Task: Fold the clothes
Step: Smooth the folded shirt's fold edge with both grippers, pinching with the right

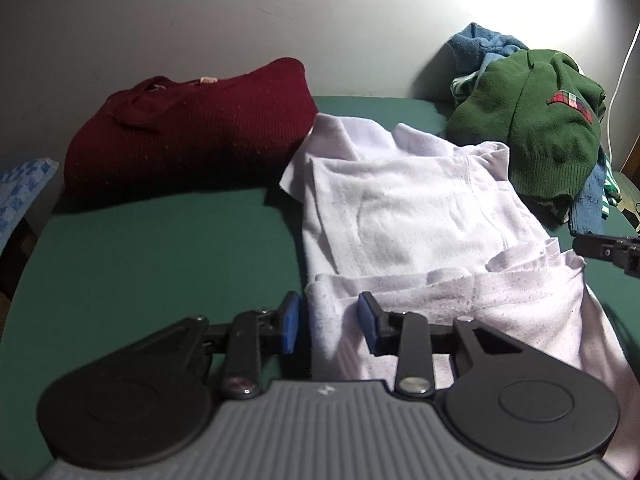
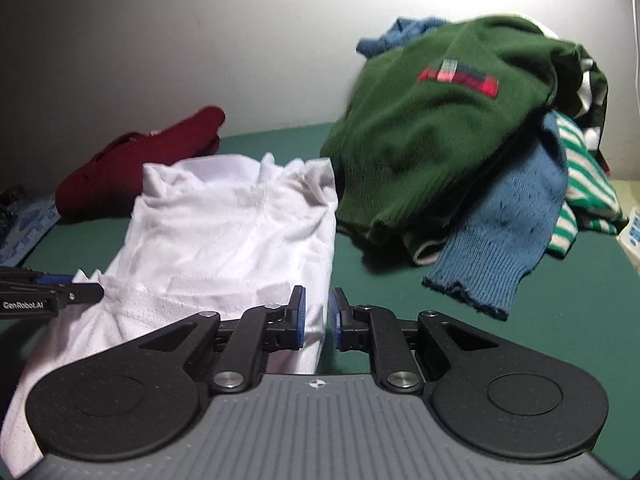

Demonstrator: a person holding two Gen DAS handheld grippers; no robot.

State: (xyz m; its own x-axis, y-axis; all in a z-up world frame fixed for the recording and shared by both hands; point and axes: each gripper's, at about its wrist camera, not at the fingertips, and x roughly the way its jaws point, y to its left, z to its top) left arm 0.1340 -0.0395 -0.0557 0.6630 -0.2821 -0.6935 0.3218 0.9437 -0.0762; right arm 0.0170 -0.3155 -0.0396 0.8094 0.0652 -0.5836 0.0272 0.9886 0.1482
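Observation:
A white garment point(image 1: 400, 216) lies partly folded on the green table point(image 1: 160, 248), its near part hanging over the front edge. My left gripper point(image 1: 328, 328) is open, its blue pads either side of the garment's near left edge. In the right wrist view the same white garment point(image 2: 224, 232) lies ahead. My right gripper point(image 2: 318, 318) has its blue pads close together around the garment's near right edge; whether it pinches the cloth is unclear. The left gripper shows at the left edge of the right wrist view point(image 2: 48, 294); the right one shows at the right edge of the left wrist view point(image 1: 604, 250).
A folded dark red sweater point(image 1: 188, 132) lies at the back left. A pile with a green sweater point(image 2: 440, 128), a blue knit point(image 2: 504, 240) and a green-striped piece point(image 2: 580, 196) sits at the back right. A grey wall stands behind the table.

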